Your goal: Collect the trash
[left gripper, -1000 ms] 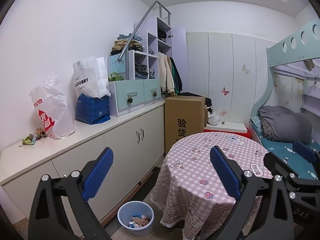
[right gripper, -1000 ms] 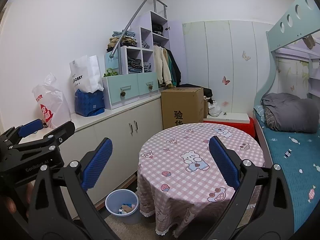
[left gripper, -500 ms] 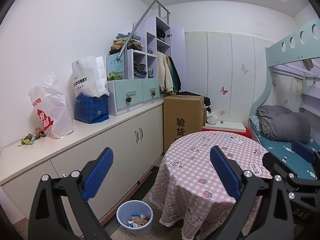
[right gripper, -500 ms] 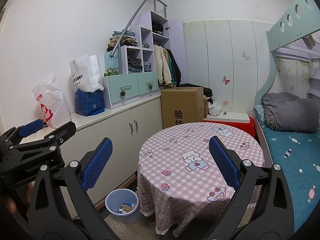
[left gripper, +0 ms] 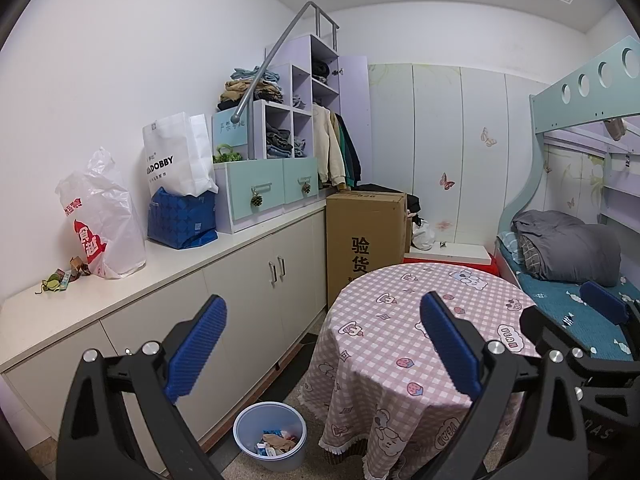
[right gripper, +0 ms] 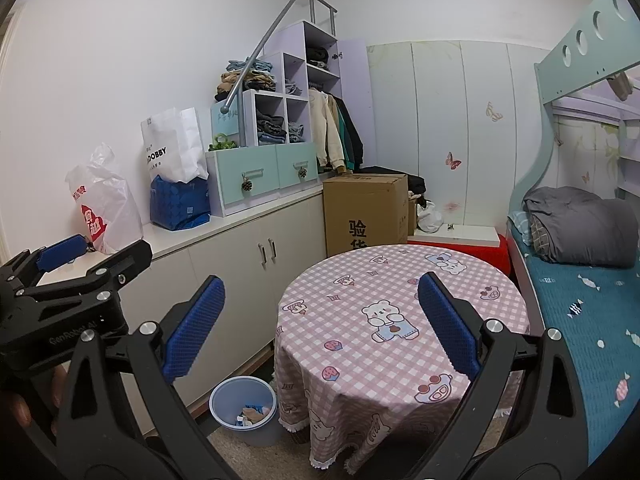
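Observation:
A pale blue trash bin (left gripper: 270, 436) with wrappers inside stands on the floor between the cabinet and the round table; it also shows in the right wrist view (right gripper: 243, 409). Small scraps of trash (left gripper: 61, 277) lie on the countertop at far left beside a white plastic bag (left gripper: 101, 220). My left gripper (left gripper: 322, 346) is open and empty, held above the floor. My right gripper (right gripper: 320, 326) is open and empty, facing the table. The left gripper's body (right gripper: 60, 280) shows at the left of the right wrist view.
A round table with a pink checked cloth (right gripper: 404, 316) stands in the middle. A long white cabinet (left gripper: 256, 280) runs along the left wall, bearing bags and drawers. A cardboard box (left gripper: 366, 240) stands behind the table. A bunk bed (right gripper: 580, 280) fills the right.
Both views have shifted slightly, as both grippers drift a little forward and left. Both grippers stay open.

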A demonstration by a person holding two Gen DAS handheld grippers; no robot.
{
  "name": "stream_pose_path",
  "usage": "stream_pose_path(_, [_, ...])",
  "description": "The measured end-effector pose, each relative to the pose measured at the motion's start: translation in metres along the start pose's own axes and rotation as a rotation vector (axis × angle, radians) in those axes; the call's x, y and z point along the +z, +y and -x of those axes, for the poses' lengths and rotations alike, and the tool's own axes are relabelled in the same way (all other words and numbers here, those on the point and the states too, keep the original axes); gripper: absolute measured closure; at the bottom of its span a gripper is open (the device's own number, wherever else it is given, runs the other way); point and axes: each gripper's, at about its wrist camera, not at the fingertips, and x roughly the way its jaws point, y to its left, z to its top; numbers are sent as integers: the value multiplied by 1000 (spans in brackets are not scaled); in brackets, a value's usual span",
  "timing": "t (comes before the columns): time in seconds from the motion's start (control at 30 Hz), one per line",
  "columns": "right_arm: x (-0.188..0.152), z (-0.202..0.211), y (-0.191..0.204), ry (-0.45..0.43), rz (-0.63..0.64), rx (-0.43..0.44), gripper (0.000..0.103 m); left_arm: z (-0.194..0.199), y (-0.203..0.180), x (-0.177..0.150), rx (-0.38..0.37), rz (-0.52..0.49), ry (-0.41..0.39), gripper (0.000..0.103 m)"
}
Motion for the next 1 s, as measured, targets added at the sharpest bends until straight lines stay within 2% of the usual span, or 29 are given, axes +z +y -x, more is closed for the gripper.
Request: stream_pose_path(1.0, [-2, 0, -5, 4, 1, 5, 8, 0, 0, 3, -6, -10, 3, 8])
